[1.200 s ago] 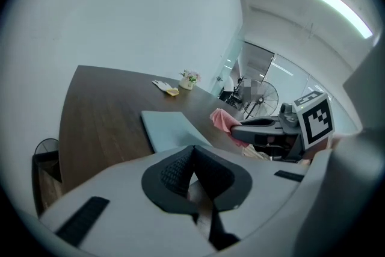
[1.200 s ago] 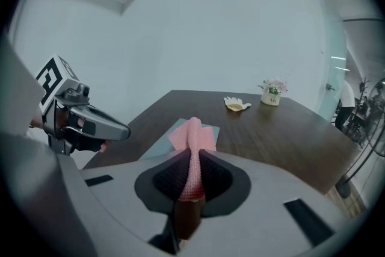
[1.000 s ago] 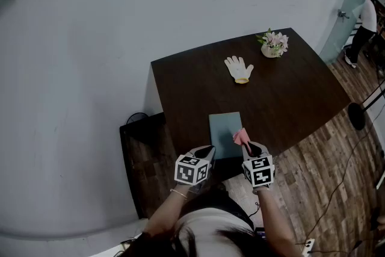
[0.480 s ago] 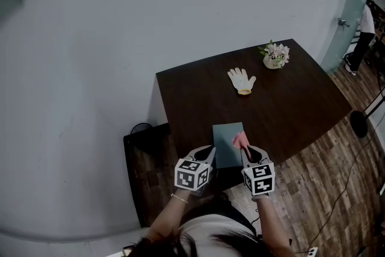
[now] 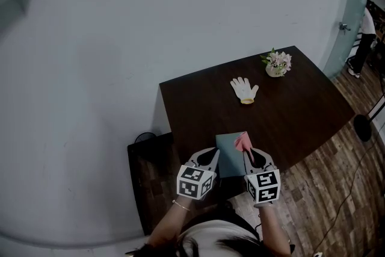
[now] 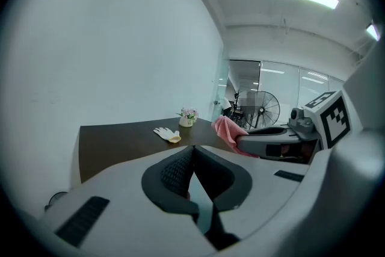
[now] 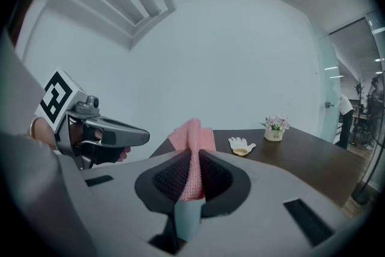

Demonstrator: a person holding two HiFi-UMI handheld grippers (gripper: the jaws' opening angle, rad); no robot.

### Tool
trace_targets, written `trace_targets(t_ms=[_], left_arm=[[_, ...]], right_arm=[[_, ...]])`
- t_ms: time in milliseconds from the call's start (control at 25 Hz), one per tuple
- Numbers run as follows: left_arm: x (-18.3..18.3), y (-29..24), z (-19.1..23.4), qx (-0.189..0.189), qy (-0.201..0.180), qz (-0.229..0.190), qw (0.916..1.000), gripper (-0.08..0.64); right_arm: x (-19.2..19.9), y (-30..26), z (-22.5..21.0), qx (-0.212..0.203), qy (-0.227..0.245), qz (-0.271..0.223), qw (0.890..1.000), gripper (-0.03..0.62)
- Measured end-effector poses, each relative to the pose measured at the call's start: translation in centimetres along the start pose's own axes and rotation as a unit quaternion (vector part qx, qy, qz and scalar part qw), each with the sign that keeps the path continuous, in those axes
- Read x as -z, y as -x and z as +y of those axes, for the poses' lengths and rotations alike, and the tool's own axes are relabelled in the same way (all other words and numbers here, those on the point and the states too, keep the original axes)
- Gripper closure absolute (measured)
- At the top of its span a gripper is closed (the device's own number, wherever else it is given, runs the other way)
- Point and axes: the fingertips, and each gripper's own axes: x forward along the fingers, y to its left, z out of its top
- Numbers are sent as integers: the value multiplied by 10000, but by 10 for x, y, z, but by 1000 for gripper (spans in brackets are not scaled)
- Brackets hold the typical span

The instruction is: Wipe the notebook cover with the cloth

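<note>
Your right claw (image 5: 250, 156) pinches the pink cloth (image 5: 242, 142) just above the near right corner of the teal notebook (image 5: 228, 150). Your left claw (image 5: 210, 158), pressed together, sits at the notebook's left edge. The white glove (image 5: 243, 89) lies well beyond the notebook on the surface (image 5: 289, 111).

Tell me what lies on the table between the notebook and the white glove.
Nothing does. In the head view, only bare dark tabletop separates the notebook from the white glove.
</note>
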Motion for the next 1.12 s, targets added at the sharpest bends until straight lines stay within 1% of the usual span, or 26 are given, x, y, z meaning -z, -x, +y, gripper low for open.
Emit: trace_targets(t_ms=[120,320,520,720,1120], left_arm=[[-12,0,0,-17,-86,-106,9999,541],[-32,3,0,-52,-120,-289,9995,541],[-56,8,0,-69,-182,-526,9984,541],[-76,13,0,-54,-236,-678,9974,541],[-91,17,-1,-32,-244,-820,9963,541]], right_arm=[[-16,0,0,5,34,-157,9999,552],[-39,2,0,-3,111,-387,9992,554],[-56,6,2,8,171,-566,9982,554],[-71,7,1,38,241,-683,9974,555],[-84,6,1,54,268,-771,9966,555]])
